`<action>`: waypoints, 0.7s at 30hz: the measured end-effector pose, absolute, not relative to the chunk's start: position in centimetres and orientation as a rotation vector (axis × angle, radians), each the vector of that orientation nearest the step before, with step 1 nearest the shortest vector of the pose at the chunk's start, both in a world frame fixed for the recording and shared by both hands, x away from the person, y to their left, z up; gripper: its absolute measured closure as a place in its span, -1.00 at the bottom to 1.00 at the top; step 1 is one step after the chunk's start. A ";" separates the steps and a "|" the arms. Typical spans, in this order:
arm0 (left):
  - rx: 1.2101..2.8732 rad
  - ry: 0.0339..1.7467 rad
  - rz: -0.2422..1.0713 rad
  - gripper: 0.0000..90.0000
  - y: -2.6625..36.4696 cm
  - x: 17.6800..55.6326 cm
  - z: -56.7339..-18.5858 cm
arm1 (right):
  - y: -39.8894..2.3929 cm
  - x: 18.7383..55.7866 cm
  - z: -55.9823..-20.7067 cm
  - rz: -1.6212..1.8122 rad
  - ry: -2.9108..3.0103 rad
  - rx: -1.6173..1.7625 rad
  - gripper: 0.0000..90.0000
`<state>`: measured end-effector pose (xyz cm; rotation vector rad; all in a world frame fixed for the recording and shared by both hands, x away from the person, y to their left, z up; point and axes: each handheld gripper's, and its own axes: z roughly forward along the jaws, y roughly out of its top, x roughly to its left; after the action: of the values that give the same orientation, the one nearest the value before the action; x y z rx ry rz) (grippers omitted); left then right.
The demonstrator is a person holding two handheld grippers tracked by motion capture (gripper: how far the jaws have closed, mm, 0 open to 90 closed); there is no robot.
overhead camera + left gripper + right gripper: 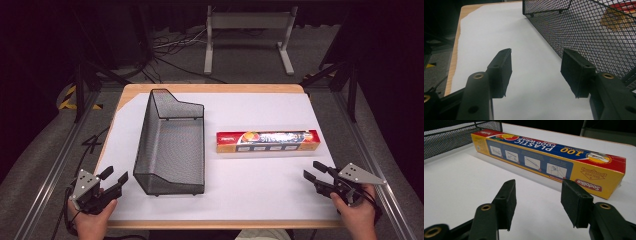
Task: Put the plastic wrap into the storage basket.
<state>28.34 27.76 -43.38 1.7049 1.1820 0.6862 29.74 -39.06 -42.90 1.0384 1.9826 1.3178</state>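
We find both tongs, left (114,178) and right (316,170), apart at the desk's (260,190) near corners; mesh basket (170,145) apparently empty, wrap box (267,141) beside it.

I see a grey carpeted floor (240,55), a white metal stand (248,35), tangled black cables (165,50) and dark surroundings beyond.

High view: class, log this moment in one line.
left gripper open, empty | right gripper open, empty | black wire-mesh basket empty | yellow plastic-wrap box right of basket
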 end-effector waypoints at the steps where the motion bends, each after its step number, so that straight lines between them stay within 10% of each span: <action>1: 1.703 1.181 0.687 -0.05 27.8 28.3 -43.4 | -39.0 29.7 -42.8 1.317 1.985 1.036 0.09; 21: 1.708 1.187 0.696 -0.05 27.6 28.4 -43.4 | -35.2 30.1 -40.0 1.332 2.089 0.958 0.16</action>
<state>28.40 27.60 -43.36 1.7082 1.1867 0.6962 30.13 -35.17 -39.99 0.9577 2.0890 1.3316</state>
